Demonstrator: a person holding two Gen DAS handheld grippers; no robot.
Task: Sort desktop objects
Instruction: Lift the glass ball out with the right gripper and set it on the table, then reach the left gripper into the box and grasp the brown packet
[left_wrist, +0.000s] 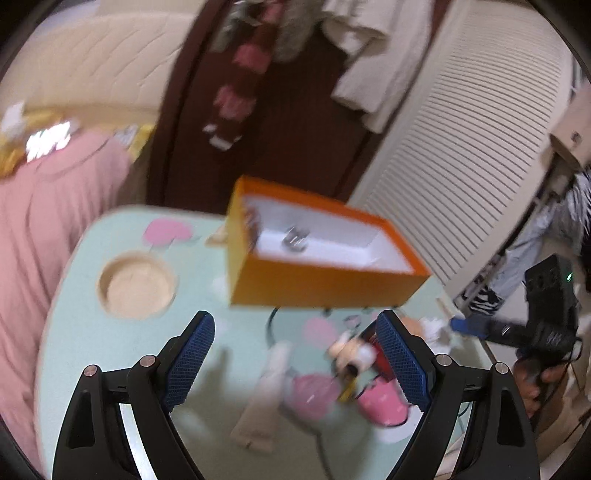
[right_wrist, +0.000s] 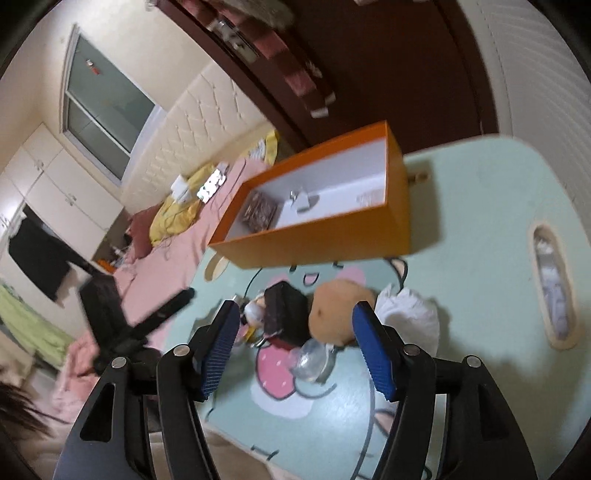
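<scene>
Both wrist views look steeply down, close over the mint table (left_wrist: 110, 350), sharing the orange box (right_wrist: 332, 236).

bed (right_wrist: 192, 236) pink | window (right_wrist: 107, 107) | louvred door (left_wrist: 472, 147) | dark door (left_wrist: 280, 147)

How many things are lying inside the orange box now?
3 visible in the orange box: a brown patterned item at its left end, a small metal clip mid-floor, a faint clear item at right. Others may be hidden.
</scene>
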